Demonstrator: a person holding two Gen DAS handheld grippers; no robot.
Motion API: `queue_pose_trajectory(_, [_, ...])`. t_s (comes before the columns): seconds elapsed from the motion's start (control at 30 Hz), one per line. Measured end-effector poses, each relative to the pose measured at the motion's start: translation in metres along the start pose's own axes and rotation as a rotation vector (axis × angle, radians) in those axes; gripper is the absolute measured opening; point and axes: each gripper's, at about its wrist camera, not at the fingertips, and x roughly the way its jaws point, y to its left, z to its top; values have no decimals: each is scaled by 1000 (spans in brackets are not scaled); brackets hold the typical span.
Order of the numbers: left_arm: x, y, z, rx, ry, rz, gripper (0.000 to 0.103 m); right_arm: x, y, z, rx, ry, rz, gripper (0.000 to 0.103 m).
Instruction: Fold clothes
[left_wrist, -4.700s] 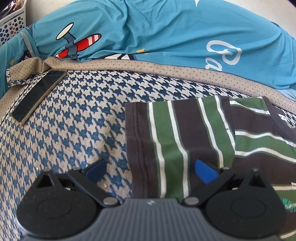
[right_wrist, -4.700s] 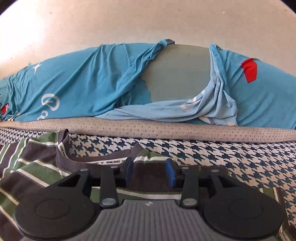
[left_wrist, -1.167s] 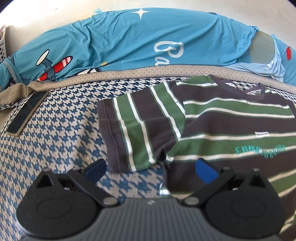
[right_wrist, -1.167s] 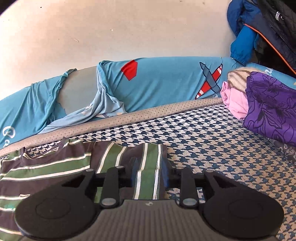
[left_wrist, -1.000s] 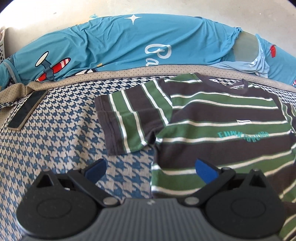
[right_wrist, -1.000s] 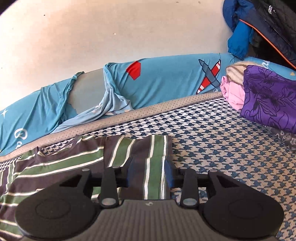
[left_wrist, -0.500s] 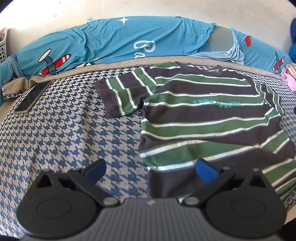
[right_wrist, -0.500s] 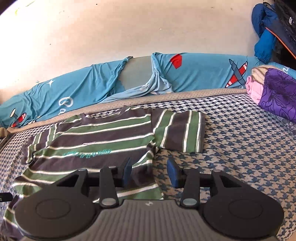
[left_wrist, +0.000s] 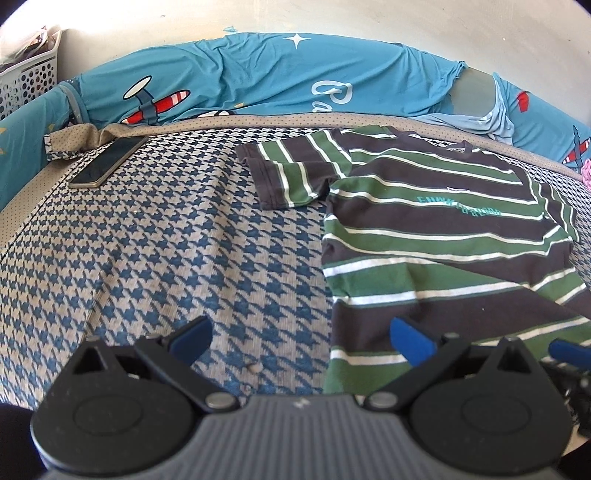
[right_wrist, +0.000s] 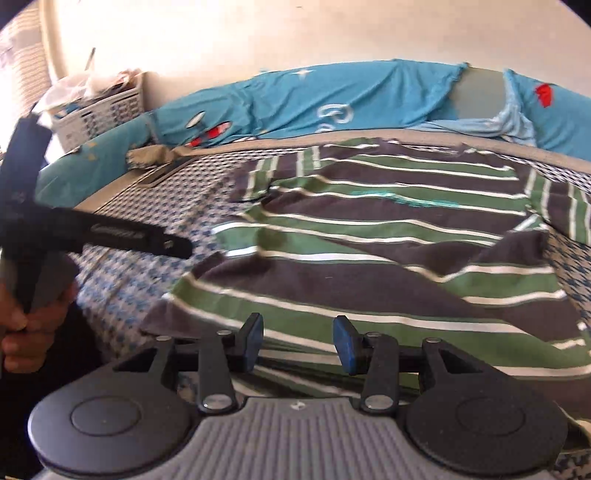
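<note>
A dark brown and green striped T-shirt (left_wrist: 424, 229) lies flat, front up, on the houndstooth bed cover (left_wrist: 166, 251), collar toward the far side. My left gripper (left_wrist: 301, 339) is open wide above the shirt's near left corner, one pad over the hem and the other over bare cover. My right gripper (right_wrist: 299, 343) is open just above the shirt (right_wrist: 369, 240) near its bottom hem, with nothing between the pads. In the right wrist view a hand (right_wrist: 22, 325) holds the left tool, whose fingers (right_wrist: 140, 236) reach in from the left.
A phone (left_wrist: 107, 166) lies on the cover at the far left. Blue airplane-print bedding (left_wrist: 258, 81) runs along the wall behind the shirt. A white perforated basket (left_wrist: 26, 85) stands in the left corner. Pink cloth (left_wrist: 585, 173) shows at the right edge.
Both grippers have pulled back from the sleeves to the shirt's near hem. The right wrist view has swung left and now shows the left tool. Both stay open.
</note>
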Motion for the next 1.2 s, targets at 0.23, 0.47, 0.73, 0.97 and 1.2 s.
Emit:
queue_pose_trajectory(0.23, [-2, 10, 0, -14, -10, 31, 103, 19, 67, -5, -216, 23, 101, 41])
queue_pose_trajectory(0.47, [-7, 24, 1, -54, -24, 36, 103, 45, 94, -9, -333, 30, 91, 41])
queue_pose_trajectory(0.73, [-11, 45, 2, -104, -42, 43, 103, 74, 117, -13, -446, 19, 59, 32])
queue_pose_trajectory(0.97, [-14, 51, 2, -131, -52, 43, 103, 78, 114, -5, -394, 15, 83, 10])
queue_pose_trajectory(1.2, [-27, 56, 6, -137, -127, 94, 103, 70, 123, 6, -311, 44, 221, 10])
